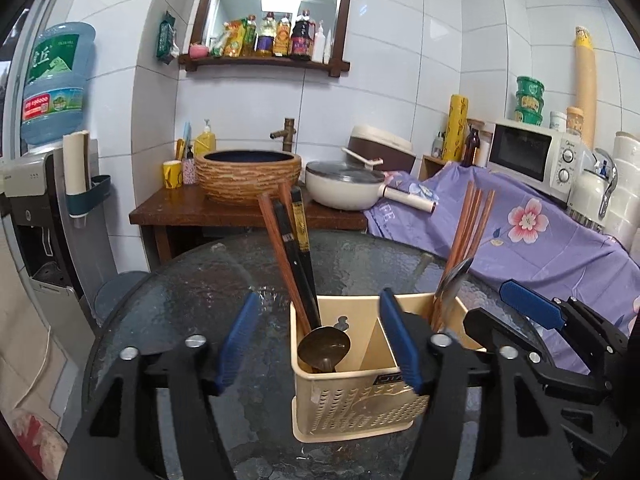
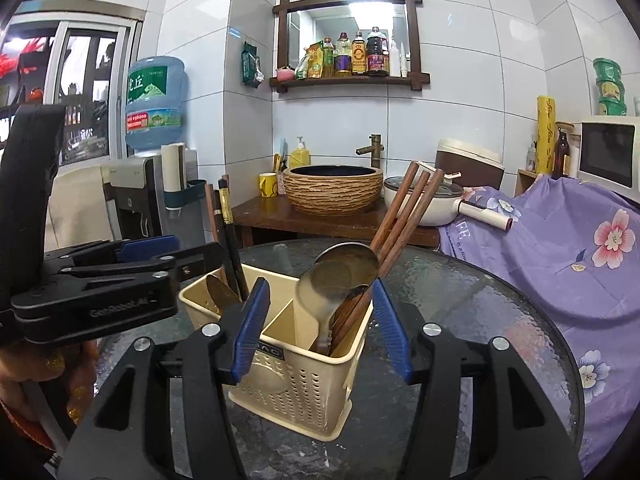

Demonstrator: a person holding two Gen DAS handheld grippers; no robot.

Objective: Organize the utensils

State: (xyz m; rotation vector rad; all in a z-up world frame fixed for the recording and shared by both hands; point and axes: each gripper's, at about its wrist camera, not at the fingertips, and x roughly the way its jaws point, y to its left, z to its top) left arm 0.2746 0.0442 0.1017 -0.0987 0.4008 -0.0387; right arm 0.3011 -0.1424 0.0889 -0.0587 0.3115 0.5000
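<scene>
A beige perforated utensil holder point(image 1: 360, 408) point(image 2: 296, 380) with two compartments stands on the round glass table point(image 1: 208, 288). Its left compartment holds dark and brown chopsticks point(image 1: 294, 248) and a dark spoon point(image 1: 324, 350). Its right compartment holds brown chopsticks point(image 2: 404, 220) and metal spoons point(image 2: 340, 276). My left gripper point(image 1: 320, 344) is open and empty, just in front of the left compartment. My right gripper point(image 2: 320, 328) is open and empty, in front of the right compartment. Each gripper shows in the other's view, the right point(image 1: 532, 312) and the left point(image 2: 132, 256).
A wooden counter point(image 1: 192, 210) behind the table carries a woven basin point(image 1: 252, 176) and a white lidded pan point(image 1: 344, 190). A purple floral cloth point(image 1: 540, 240) covers the right side under a microwave point(image 1: 536, 156). A water dispenser point(image 1: 44, 184) stands at left.
</scene>
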